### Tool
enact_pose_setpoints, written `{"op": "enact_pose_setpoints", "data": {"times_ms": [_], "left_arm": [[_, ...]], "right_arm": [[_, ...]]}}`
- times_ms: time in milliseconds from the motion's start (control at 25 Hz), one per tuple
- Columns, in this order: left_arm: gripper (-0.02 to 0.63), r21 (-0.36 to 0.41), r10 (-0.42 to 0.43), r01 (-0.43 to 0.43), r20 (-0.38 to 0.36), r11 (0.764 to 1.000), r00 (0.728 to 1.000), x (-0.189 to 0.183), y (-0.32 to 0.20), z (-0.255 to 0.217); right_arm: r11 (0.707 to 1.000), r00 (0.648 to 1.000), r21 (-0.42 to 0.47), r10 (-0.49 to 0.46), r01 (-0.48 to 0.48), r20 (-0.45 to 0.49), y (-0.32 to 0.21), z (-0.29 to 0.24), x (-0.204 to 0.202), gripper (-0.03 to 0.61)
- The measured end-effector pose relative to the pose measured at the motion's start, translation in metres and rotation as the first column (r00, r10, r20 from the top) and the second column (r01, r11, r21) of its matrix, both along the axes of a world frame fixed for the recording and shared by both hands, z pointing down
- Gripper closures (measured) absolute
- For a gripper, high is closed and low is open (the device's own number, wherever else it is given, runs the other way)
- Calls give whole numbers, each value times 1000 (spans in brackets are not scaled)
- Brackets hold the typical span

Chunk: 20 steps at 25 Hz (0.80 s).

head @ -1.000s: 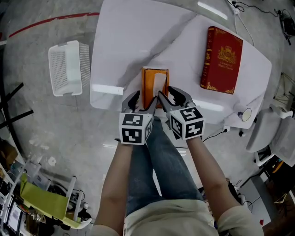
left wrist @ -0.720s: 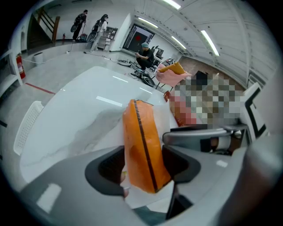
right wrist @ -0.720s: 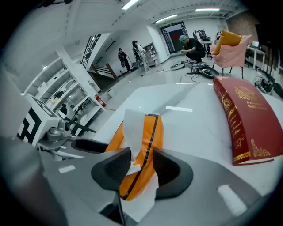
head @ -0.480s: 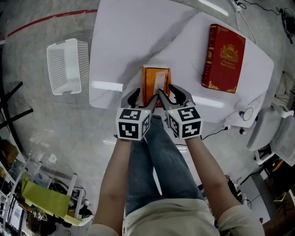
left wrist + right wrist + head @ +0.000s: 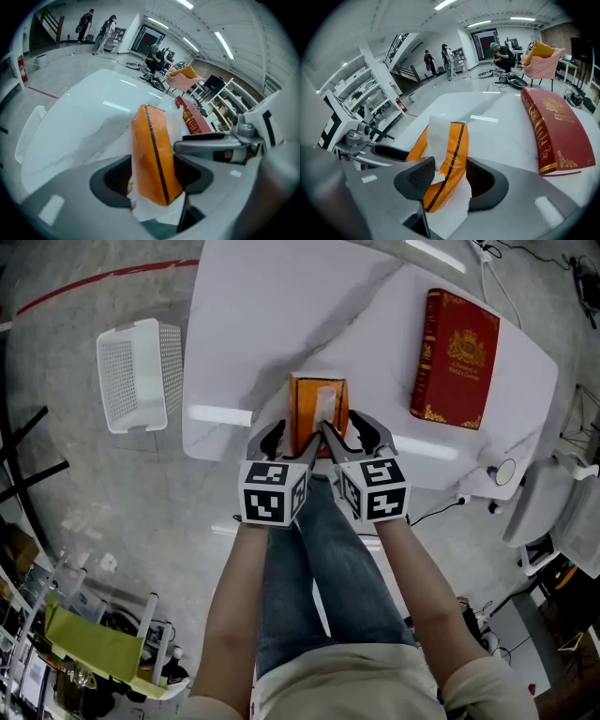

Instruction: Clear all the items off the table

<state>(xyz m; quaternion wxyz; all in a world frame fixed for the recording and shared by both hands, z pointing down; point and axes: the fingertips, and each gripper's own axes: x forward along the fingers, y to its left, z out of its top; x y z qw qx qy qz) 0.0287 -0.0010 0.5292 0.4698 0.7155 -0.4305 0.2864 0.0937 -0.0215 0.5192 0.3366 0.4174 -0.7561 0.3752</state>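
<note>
Orange tissue pack [image 5: 316, 414] clamped in the left tongs [image 5: 293, 441]; right tongs [image 5: 348, 434], just opening, stand loose around it, so clearing probably waits.

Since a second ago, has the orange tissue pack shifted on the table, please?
No: the orange tissue pack stays at the near edge of the table.

Bright strip lights [image 5: 224, 44]; table [image 5: 220, 415] glare; fisheye edges.
</note>
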Motion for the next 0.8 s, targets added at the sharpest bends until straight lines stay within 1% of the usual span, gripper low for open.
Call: {"op": "enact_pose_setpoints", "data": {"times_ms": [40,120,160,240,360,400,520,640,800], "left_arm": [[336,0,0,0,0,1000,1000,0,0,0],[344,-1,1,-1,-2,1000,1000,0,0,0],[345,0,2,-2,-3,1000,1000,0,0,0],[359,2,7,-7,-4,1000,1000,2,0,-1],[379,5,12,-12,-9,1000,1000,5,1,-2],[383,5,11,-11,-11,1000,1000,5,1,-2],[394,2,7,-7,-16,1000,1000,5,0,-2],[399,-7,3,-3,-22,1000,1000,5,1,-2],[403,-6,6,-6,-24,1000,1000,6,1,-2]], "right_arm": [[1000,1000,-3,9,-9,-1,-1,1,2,371],[999,999,-27,40,-39,17,-2,5,7,291],[997,997,-51,57,-55,42,-2,8,9,275],[992,992,-101,82,-72,101,-2,12,10,276],[992,988,-115,68,-52,140,-2,12,7,278],[993,987,-112,59,-42,150,-2,12,5,294],[994,980,-110,47,-26,193,0,9,-4,377],[993,975,-111,54,-30,217,1,6,-8,422],[994,974,-109,52,-29,219,2,7,-9,430]]}}
